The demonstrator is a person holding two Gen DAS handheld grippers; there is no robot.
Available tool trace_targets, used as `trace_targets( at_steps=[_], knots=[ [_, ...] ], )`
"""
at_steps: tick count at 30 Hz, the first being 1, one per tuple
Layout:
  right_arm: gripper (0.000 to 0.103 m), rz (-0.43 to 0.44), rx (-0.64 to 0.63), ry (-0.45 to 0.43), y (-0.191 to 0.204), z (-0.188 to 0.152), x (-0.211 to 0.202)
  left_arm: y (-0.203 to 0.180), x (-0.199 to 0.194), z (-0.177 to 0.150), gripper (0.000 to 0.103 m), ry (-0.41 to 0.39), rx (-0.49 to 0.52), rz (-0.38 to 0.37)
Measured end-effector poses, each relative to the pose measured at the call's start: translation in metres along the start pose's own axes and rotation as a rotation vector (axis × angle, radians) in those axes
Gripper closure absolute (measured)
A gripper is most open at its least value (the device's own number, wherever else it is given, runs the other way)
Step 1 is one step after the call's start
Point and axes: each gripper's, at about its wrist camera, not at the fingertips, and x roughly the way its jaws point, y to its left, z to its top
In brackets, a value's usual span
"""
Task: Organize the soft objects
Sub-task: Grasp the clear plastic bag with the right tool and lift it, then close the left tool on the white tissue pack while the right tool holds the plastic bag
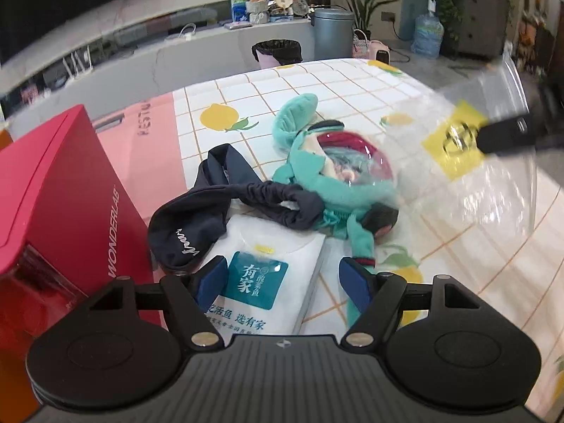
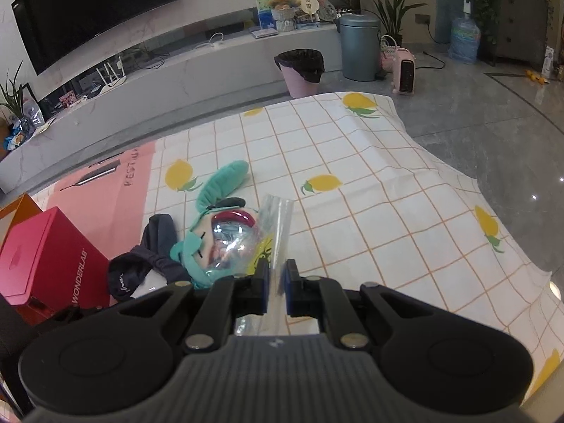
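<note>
One doll (image 1: 328, 172), one dark cap (image 1: 197, 225) and one tissue pack (image 1: 268, 282) lay near the worktop's (image 2: 370, 190) left, beside one red box (image 1: 67, 194). Right gripper (image 2: 277, 285) jaws clenched one clear bag (image 2: 275, 225); left gripper (image 1: 282, 282) jaws released.

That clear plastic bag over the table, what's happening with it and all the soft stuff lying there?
A person is working with two handheld grippers. The right gripper is shut on a clear plastic bag with a yellow label, holding it above a teal plush doll on the lemon-print tablecloth. The left gripper is open and holds nothing, with a white tissue pack between its fingers. A dark blue cloth lies beside the doll, next to a red box. Nothing looks bagged yet.
</note>
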Motion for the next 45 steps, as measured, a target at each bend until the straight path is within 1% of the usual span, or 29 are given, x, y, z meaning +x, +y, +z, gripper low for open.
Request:
trace_targets(
  at_steps=[3,4,5,11,12,14,16,17,19,20,21,22,25,26,29,30,32,34,36,37,39,40,41,43,45],
  knots=[
    [0.096,-0.01,-0.019,0.01,0.0,-0.002,0.004,-0.005,-0.004,-0.009,0.026,-0.035,0.012,0.001],
    [0.096,-0.009,-0.023,0.012,0.0,-0.002,0.005,-0.008,-0.006,-0.011,0.031,-0.044,0.017,-0.001],
    [0.096,-0.008,-0.024,0.013,-0.001,-0.002,0.006,-0.011,-0.009,-0.014,0.033,-0.051,0.027,-0.005],
    [0.096,0.002,-0.016,0.028,-0.004,0.0,0.008,-0.034,-0.033,-0.034,0.034,-0.048,0.043,-0.069],
    [0.096,0.001,-0.017,0.028,-0.004,0.0,0.008,-0.036,-0.038,-0.038,0.037,-0.056,0.039,-0.073],
    [0.096,-0.001,-0.024,0.027,-0.004,0.0,0.007,-0.039,-0.044,-0.044,0.039,-0.091,0.039,-0.038],
    [0.096,-0.001,-0.03,0.029,-0.005,0.0,0.007,-0.038,-0.052,-0.051,0.038,-0.143,0.063,-0.01],
    [0.096,-0.003,-0.034,0.03,-0.006,0.0,0.007,-0.035,-0.056,-0.053,0.035,-0.176,0.08,-0.012],
    [0.096,-0.009,-0.043,0.033,-0.006,0.0,0.008,-0.03,-0.06,-0.052,0.02,-0.208,0.122,-0.014],
    [0.096,-0.013,-0.046,0.034,-0.007,0.0,0.009,-0.029,-0.059,-0.052,0.018,-0.211,0.134,-0.004],
    [0.096,-0.015,-0.049,0.034,-0.007,0.0,0.009,-0.027,-0.056,-0.05,0.016,-0.203,0.128,0.01],
    [0.096,-0.015,-0.05,0.035,-0.008,0.001,0.009,-0.023,-0.051,-0.047,0.016,-0.18,0.107,0.012],
    [0.096,-0.015,-0.059,0.039,-0.006,0.001,0.011,-0.011,-0.039,-0.042,0.015,-0.125,0.015,-0.059],
    [0.096,-0.016,-0.063,0.042,-0.006,0.0,0.012,-0.008,-0.034,-0.04,0.015,-0.106,-0.019,-0.069],
    [0.096,-0.024,-0.072,0.048,-0.004,-0.001,0.013,-0.001,-0.022,-0.036,0.014,-0.066,-0.117,-0.068],
    [0.096,-0.026,-0.074,0.049,-0.004,-0.001,0.014,0.0,-0.022,-0.037,0.013,-0.071,-0.133,-0.07],
    [0.096,-0.028,-0.079,0.05,-0.003,-0.001,0.013,-0.001,-0.019,-0.035,0.011,-0.075,-0.12,-0.061],
    [0.096,-0.028,-0.089,0.053,-0.003,-0.002,0.013,-0.009,-0.015,-0.035,0.009,-0.081,-0.069,-0.029],
    [0.096,-0.032,-0.097,0.058,-0.002,-0.002,0.014,-0.009,-0.013,-0.035,0.009,-0.087,-0.091,-0.033],
    [0.096,-0.035,-0.1,0.06,-0.002,-0.003,0.015,-0.01,-0.013,-0.034,0.013,-0.083,-0.095,-0.032],
    [0.096,-0.04,-0.103,0.064,-0.002,-0.004,0.016,-0.01,-0.014,-0.032,0.017,-0.074,-0.089,-0.037],
    [0.096,-0.042,-0.104,0.065,-0.002,-0.004,0.016,-0.01,-0.015,-0.031,0.023,-0.071,-0.086,-0.039],
    [0.096,-0.045,-0.103,0.066,-0.002,-0.004,0.017,-0.009,-0.015,-0.031,0.023,-0.066,-0.086,-0.042],
    [0.096,-0.047,-0.103,0.068,-0.002,-0.003,0.017,-0.007,-0.017,-0.031,0.028,-0.066,-0.098,-0.043],
    [0.096,-0.047,-0.106,0.068,-0.001,-0.004,0.017,-0.004,-0.019,-0.032,0.03,-0.067,-0.116,-0.049]
  ],
)
